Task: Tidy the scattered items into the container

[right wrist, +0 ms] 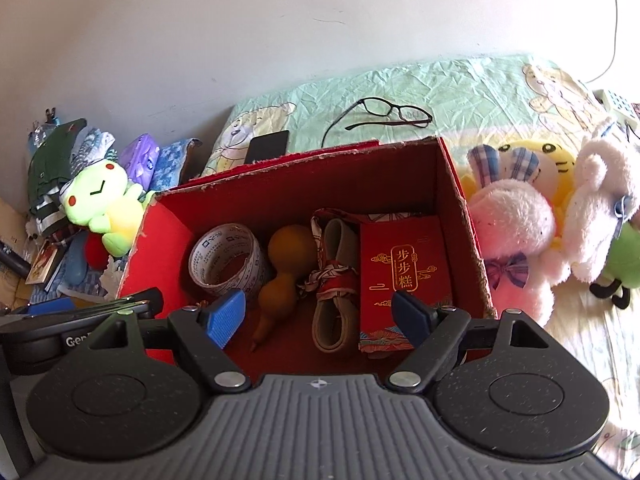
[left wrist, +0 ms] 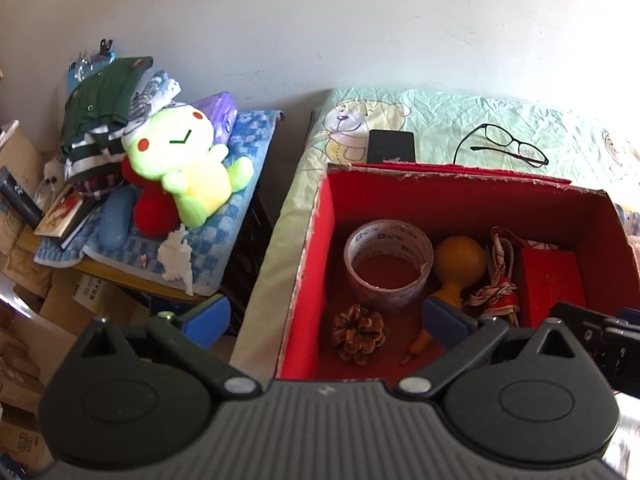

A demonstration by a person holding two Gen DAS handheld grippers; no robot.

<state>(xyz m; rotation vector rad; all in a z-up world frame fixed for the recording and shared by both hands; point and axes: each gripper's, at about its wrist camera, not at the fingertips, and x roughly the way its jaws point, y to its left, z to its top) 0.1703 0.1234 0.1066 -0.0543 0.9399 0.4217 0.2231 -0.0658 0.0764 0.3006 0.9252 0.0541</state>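
Observation:
A red cardboard box (left wrist: 460, 192) (right wrist: 160, 224) stands on the bed. Inside lie a tape roll (left wrist: 388, 264) (right wrist: 228, 256), an orange gourd (left wrist: 460, 264) (right wrist: 286, 264), a pine cone (left wrist: 360, 334), a rolled patterned strap (left wrist: 500, 284) (right wrist: 334, 280) and a red packet (left wrist: 552, 284) (right wrist: 404, 264). Behind the box, on the sheet, rest black glasses (left wrist: 508, 144) (right wrist: 392, 114) and a black phone (left wrist: 391, 146) (right wrist: 267, 146). My left gripper (left wrist: 324, 320) hangs open over the box's left wall, nothing between its fingers. My right gripper (right wrist: 320, 316) is open above the box interior, empty.
A green plush (left wrist: 188, 160) (right wrist: 102, 208) lies on a cluttered side table (left wrist: 120, 280) left of the bed, with folded clothes (left wrist: 100, 112) and a blue case (left wrist: 116, 220). White and yellow plush toys (right wrist: 540, 208) sit right of the box on the bed (right wrist: 460, 80). A wall is behind.

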